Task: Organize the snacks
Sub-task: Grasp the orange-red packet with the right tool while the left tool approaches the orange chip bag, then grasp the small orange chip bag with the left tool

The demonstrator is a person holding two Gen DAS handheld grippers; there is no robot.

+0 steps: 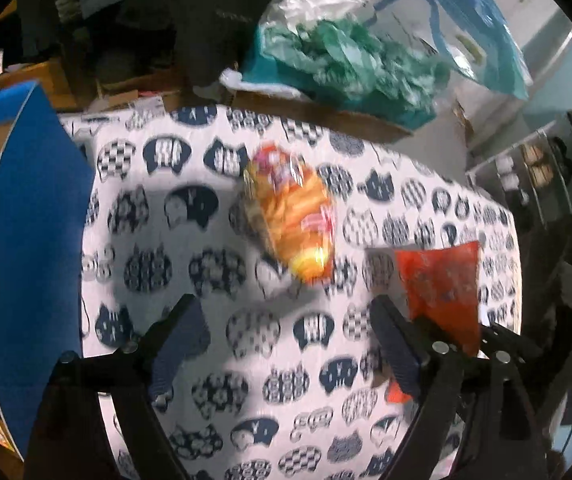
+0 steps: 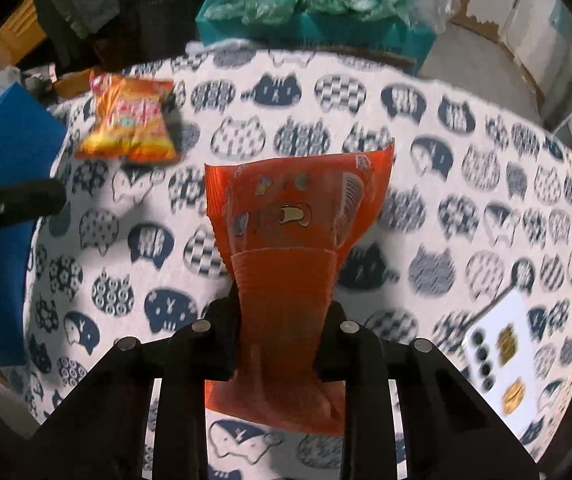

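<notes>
Orange snack packet [image 2: 286, 248], pinched, creased

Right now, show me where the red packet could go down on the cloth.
Bare cloth lies right of the red packet, up to the white card. More lies between the open left tongs. The far left is crowded: orange bag, blue box.

The right gripper [image 2: 281, 332] pinches an orange snack packet [image 2: 290, 220] above the cat-print tablecloth [image 2: 426, 208]. Another snack bag [image 2: 127, 124] lies near a blue box [image 2: 1, 200].
</notes>
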